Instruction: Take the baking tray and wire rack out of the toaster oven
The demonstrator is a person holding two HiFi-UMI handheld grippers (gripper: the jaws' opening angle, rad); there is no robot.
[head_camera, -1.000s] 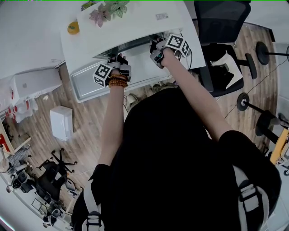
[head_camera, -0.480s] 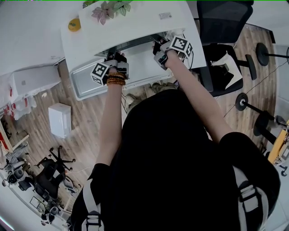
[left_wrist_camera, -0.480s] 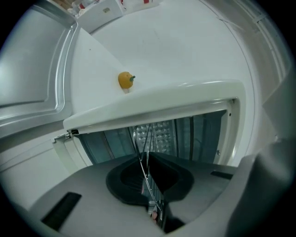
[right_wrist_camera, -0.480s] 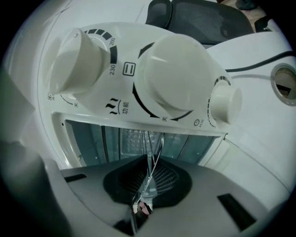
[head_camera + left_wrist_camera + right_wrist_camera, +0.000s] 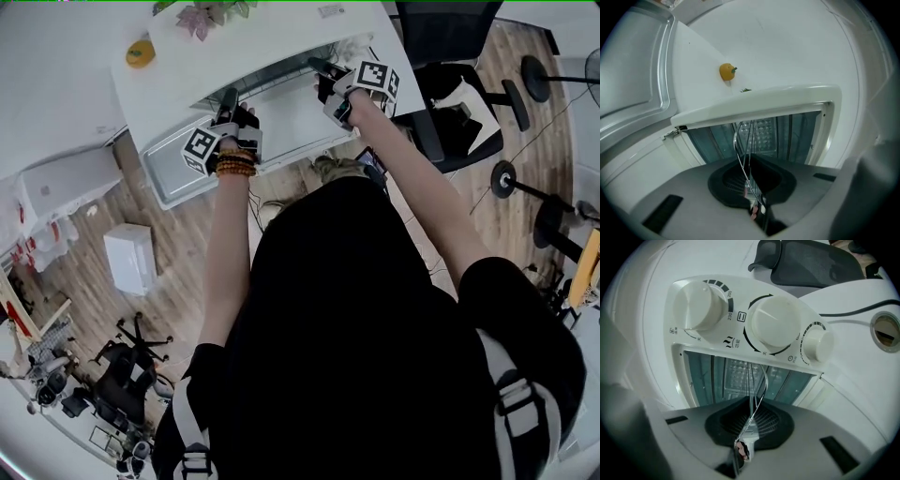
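White table (image 5: 56, 75) fills the top of the head view, with wood floor (image 5: 178, 244) nearer the person. A white toaster oven (image 5: 272, 47) sits on that table, and its door (image 5: 291, 131) is dropped open toward the person.

Both grippers reach level into the oven's mouth. The left gripper (image 5: 228, 103) is at the left side of the opening. Its jaws are clenched on the front edge of the wire rack (image 5: 746, 140), which runs from between them back into the oven's cavity. The right gripper (image 5: 325, 80) is at the right side of the opening, just under the oven's three knobs (image 5: 773, 326). Its jaws are likewise clamped tight on the rack's front wire, and the rack's far part lies inside the cavity. The baking tray cannot be made out in any view.

A small orange fruit (image 5: 727, 71) lies on the table beyond the oven's left end. Pink and green leaves (image 5: 208, 14) rest on the oven's top. A black office chair (image 5: 450, 42) stands to the right of the oven.
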